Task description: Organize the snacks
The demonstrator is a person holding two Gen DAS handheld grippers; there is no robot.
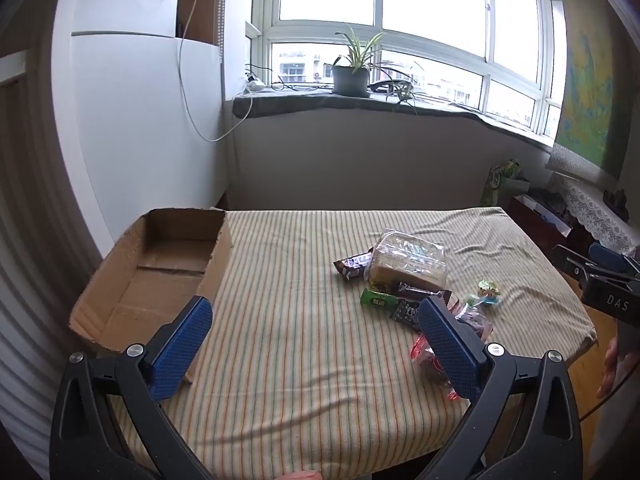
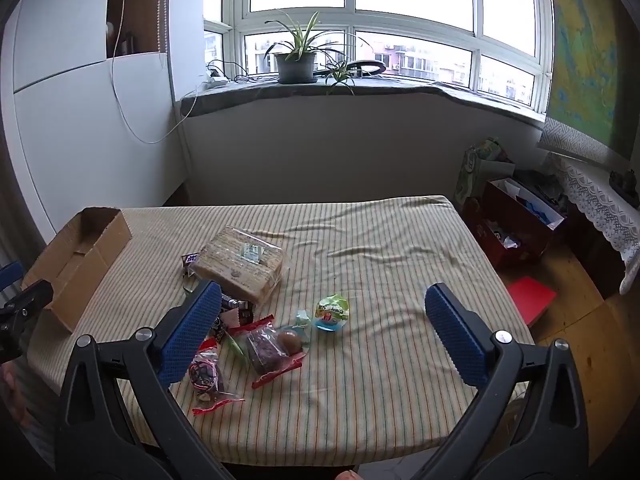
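We hold left claw (image 1: 316,332) wide open, empty, above striped worktop (image 1: 288,264). Right claw (image 2: 322,320) also wide open, empty. Snacks (image 2: 256,320) heaped mid-worktop: bread pack (image 2: 240,264) at back, round green pack (image 2: 332,311) slightly apart. Open box (image 1: 152,276) at worktop's left edge, well apart from snacks.

Surface (image 2: 360,380) under a striped, wrinkled cloth (image 1: 300,340). Open cardboard box (image 1: 160,272) sits at its left edge. Bread pack (image 2: 240,264) and small wrapped snacks (image 2: 272,344) lie clustered mid-cloth.
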